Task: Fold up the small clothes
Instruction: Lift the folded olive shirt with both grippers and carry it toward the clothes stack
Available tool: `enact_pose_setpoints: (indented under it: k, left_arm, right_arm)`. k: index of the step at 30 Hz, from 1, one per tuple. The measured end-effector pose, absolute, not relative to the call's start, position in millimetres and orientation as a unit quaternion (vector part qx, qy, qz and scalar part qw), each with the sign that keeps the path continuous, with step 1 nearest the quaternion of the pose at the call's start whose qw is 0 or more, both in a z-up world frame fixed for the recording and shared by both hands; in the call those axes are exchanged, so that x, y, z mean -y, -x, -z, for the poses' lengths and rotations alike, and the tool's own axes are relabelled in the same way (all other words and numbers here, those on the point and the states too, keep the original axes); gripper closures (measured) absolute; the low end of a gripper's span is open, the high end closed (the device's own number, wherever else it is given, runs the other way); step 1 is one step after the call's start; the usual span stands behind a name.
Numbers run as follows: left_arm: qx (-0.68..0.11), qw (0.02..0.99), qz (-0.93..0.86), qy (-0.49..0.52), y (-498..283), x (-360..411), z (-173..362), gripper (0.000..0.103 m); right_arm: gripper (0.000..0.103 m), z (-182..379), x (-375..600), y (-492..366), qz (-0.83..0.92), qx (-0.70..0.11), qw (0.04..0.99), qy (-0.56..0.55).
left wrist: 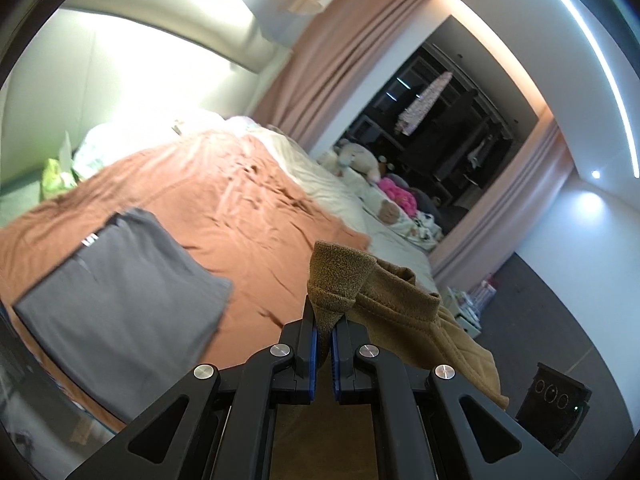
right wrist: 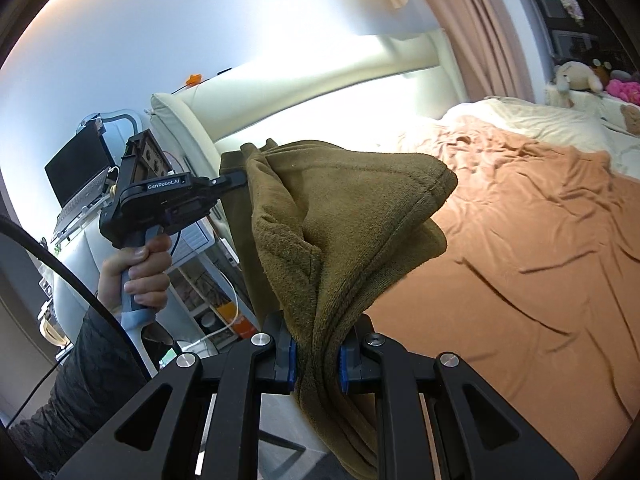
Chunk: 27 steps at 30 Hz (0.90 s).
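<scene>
The olive-brown fleece garment [right wrist: 344, 216] hangs in the air above the bed covered with a wrinkled rust-orange sheet [right wrist: 520, 264], pinched at two separate places and bunched between them. The step in hand looks like carrying it over the bed and opening it out before any fold is made. To do that well, I judge the two grips should draw apart until the cloth between them is taut and its edge runs straight, then come down together so the hanging part meets the sheet first and lies flat without creases. A bare stretch of sheet beside the folded grey garment [left wrist: 120, 304], which already lies flat on the bed, seems the sensible landing place, well apart from the stuffed toys [left wrist: 360, 160] at the far edge.

The left gripper [left wrist: 324, 334] has its jaws nearly together, with only a thin wedge of the fleece's ribbed edge between the blue pads [left wrist: 313, 356]; in the right wrist view it is seen from the side, held by the person's hand [right wrist: 140, 272], its tip buried in the cloth. The right gripper [right wrist: 318, 364] has its jaws narrow but a little wider, clamped on a thick gathered bundle of several layers that spills both above and below the pads. That bulky hold may need shifting to a single edge before folding.
</scene>
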State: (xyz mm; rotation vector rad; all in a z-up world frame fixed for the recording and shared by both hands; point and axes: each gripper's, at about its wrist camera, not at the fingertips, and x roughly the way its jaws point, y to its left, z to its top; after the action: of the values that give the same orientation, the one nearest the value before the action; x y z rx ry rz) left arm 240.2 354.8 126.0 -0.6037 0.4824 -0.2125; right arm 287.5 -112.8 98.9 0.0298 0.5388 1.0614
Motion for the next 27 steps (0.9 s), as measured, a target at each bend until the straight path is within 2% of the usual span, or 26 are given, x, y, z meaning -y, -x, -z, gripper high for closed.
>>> enact_pose_setpoints:
  k: [27]
  left_arm:
    - [-0.202,0.940,-0.062,0.268,-213.6,-543.7,-149.7,0.098]
  right_arm:
    - [0.092,-81.9,-87.3,-327.2,-0.610,-0.255,0.749,0.046]
